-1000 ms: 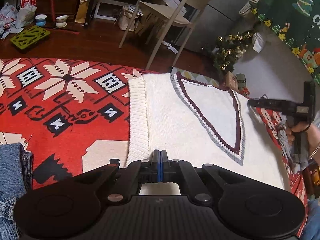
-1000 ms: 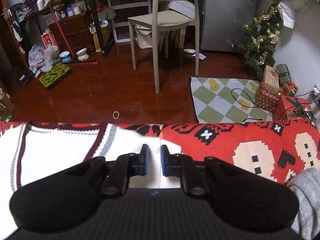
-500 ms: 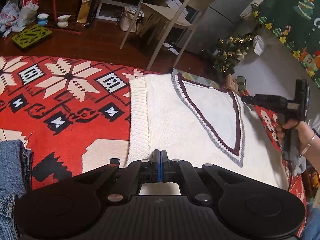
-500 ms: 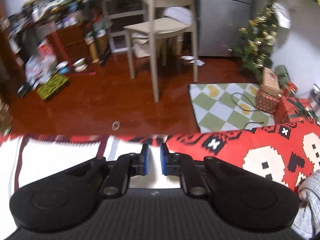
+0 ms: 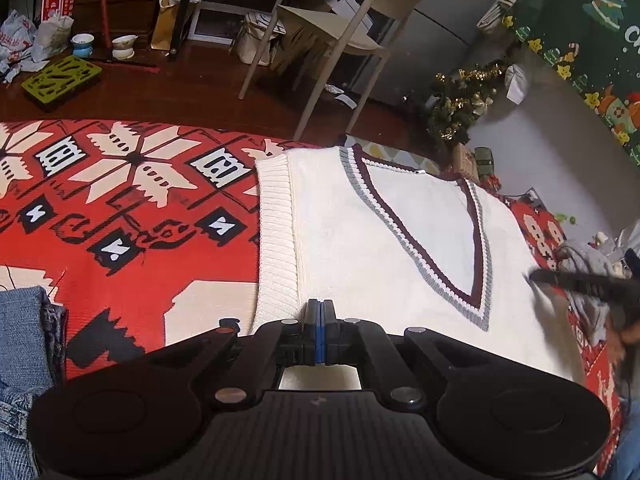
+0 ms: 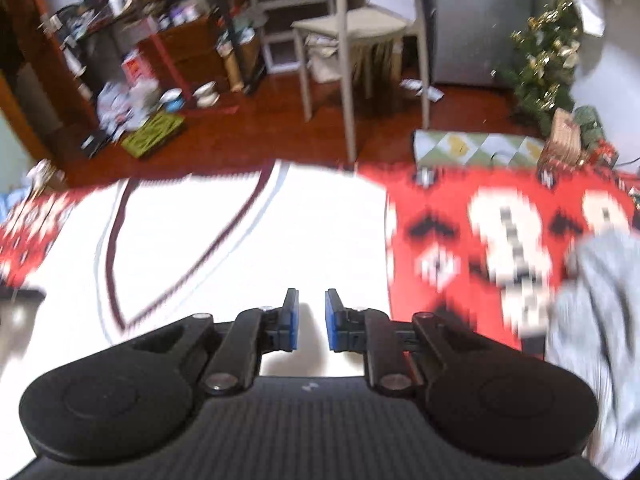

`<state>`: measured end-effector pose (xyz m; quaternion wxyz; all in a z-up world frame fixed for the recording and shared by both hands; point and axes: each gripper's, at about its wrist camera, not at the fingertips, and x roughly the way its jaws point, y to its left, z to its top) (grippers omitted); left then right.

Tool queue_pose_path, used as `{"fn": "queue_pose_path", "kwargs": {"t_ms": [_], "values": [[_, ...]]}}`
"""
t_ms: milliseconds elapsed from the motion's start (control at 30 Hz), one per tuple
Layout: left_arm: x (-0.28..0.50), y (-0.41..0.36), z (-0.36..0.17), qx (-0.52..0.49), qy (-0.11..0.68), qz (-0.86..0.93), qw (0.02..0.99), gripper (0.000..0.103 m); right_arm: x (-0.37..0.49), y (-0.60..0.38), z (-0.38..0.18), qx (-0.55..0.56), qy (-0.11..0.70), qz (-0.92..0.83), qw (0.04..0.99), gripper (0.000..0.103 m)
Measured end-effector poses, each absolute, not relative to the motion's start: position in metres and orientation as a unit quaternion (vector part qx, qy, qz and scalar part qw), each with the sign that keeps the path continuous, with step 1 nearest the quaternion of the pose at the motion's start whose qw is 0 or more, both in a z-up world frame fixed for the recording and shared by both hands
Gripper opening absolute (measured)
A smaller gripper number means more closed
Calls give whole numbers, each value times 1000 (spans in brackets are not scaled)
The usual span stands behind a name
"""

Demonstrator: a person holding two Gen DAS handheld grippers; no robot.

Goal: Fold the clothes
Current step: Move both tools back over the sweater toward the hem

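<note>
Your left gripper (image 5: pixel 319 322) is pressed together over the near edge of the vest (image 5: pixel 380 240); whether it pinches the knit, you cannot tell. The vest lies flat on the red blanket (image 5: pixel 120 208). Your right gripper (image 6: pixel 311 318) has just been opening, its jaws apart with nothing between them, above the vest's right side.

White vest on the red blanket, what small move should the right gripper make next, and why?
Probably lower the right gripper onto the white vest edge beside the red blanket and close. Its jaws have just been opening with nothing between them, while the left gripper sits shut over the opposite side.
</note>
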<state>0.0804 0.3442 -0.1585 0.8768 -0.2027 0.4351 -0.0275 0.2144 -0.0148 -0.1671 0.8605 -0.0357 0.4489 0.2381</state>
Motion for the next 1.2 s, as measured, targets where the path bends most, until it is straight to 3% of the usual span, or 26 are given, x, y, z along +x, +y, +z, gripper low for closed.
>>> {"fn": "queue_pose_path", "kwargs": {"t_ms": [167, 367, 500, 733, 800, 967, 1200], "values": [[81, 339, -154, -179, 442, -16, 879, 3, 189, -38, -168, -57, 436, 253, 862, 6], [60, 326, -133, -132, 441, -14, 888, 4, 174, -78, -152, -53, 431, 226, 872, 11], [37, 313, -124, -155, 438, -47, 884, 4, 153, -85, -145, -54, 424, 251, 868, 11], [-8, 300, -150, -181, 472, -55, 861, 4, 135, -107, -157, -61, 449, 236, 860, 8], [-22, 303, -154, -181, 478, -44, 858, 4, 126, -114, -152, -54, 455, 232, 858, 16], [-58, 301, -145, -177, 481, -36, 858, 5, 79, -131, -132, -35, 453, 250, 855, 22], [-116, 277, -136, -184, 474, -37, 860, 5, 13, -132, -129, -53, 468, 258, 844, 22]]}}
